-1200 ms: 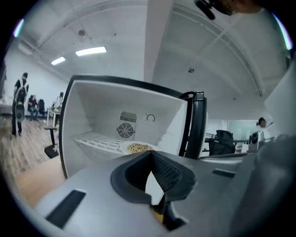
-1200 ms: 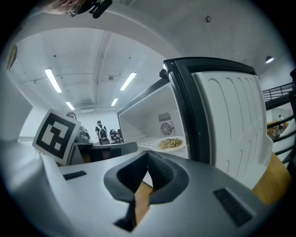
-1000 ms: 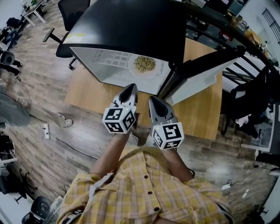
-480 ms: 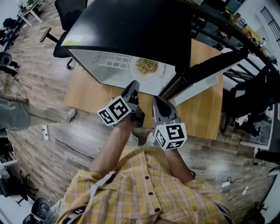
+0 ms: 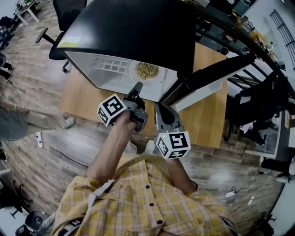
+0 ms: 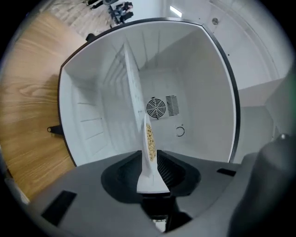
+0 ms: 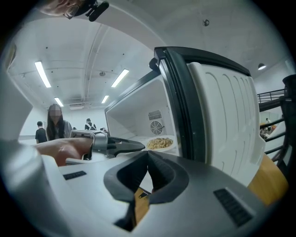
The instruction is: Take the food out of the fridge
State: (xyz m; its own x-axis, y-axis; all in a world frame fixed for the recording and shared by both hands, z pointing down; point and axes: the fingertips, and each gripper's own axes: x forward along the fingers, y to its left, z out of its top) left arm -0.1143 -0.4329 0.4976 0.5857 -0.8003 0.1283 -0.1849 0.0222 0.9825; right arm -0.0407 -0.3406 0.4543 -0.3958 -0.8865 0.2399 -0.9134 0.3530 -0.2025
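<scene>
Fridge (image 5: 124, 27) on desk (image 5: 207, 117), door (image 5: 203, 94) open | plate of food (image 5: 146, 70) inside on shelf — rim clamped by left gripper (image 5: 137, 86) fingers | right gripper (image 5: 160, 106) fingers pressed together, empty | withdrawal not yet done — plate is to be drawn out.

We were in an open-plan office, or a lab set up inside one. Wood-plank flooring (image 5: 32, 78) ran under a black swivel chair (image 5: 67, 11) on castors and under white desks (image 5: 23, 9) at the far left. A cable (image 5: 69, 154) and a power strip (image 5: 38, 139) lay loose on that floor. The small fridge (image 5: 133, 32) sat on a plain wooden worktop (image 5: 207, 115). In the right gripper view we saw long ceiling strip lights (image 7: 42, 74), several people (image 7: 55, 125) standing in the open room, and a black railing (image 7: 268, 97).
</scene>
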